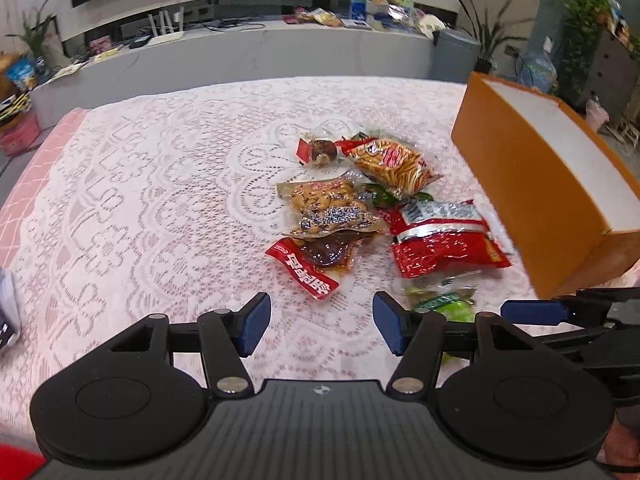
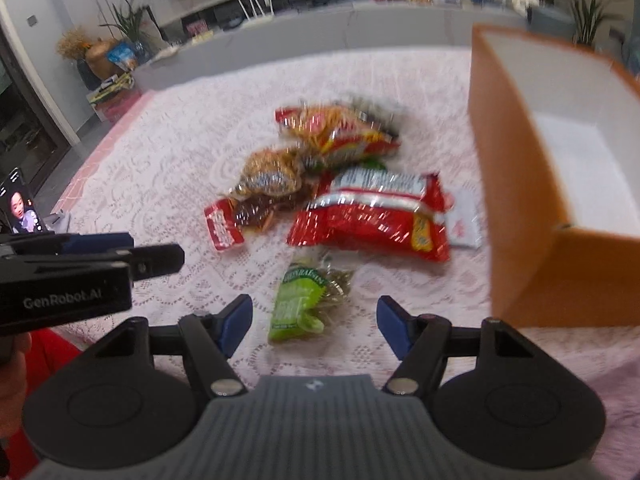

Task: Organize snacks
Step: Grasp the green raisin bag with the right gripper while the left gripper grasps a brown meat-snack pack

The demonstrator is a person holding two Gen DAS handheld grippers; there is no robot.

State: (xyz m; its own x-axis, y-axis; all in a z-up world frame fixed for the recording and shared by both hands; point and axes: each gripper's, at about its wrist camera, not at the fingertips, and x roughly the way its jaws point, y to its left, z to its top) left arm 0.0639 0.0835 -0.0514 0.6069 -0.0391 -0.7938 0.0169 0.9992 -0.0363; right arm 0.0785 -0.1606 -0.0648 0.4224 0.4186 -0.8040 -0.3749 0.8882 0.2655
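Here a table (image 1: 140, 168) under a white lace cloth (image 1: 168, 216) fills both views, its pink edge showing at the left. At the right stands an orange box (image 1: 532, 184), open on top with a white, bare inside (image 2: 576, 168), near the snacks but apart from most of them. The snacks lie in a loose heap at the middle of the cloth. Largest is a red foil bag (image 1: 444, 240), nearest the box; a small white packet (image 2: 466, 220) lies between it and the box wall. Behind it sits a red-and-yellow bag of sticks (image 1: 388, 160), and left of that a clear pack of nuts (image 1: 328, 204) overlapping a red-labelled pack of dark meat (image 1: 316, 260). A small dark sweet (image 1: 318, 150) lies at the far side. A green pouch (image 2: 304, 300) lies alone at the near edge of the heap.

The left gripper (image 1: 320, 320) hangs over bare cloth just short of the meat pack — jaws partly apart, nothing between them. The right gripper (image 2: 314, 320) hovers over the green pouch with jaws likewise partly spread; the pouch shows in the gap, though the blurred pads (image 2: 236, 320) do not press on it.
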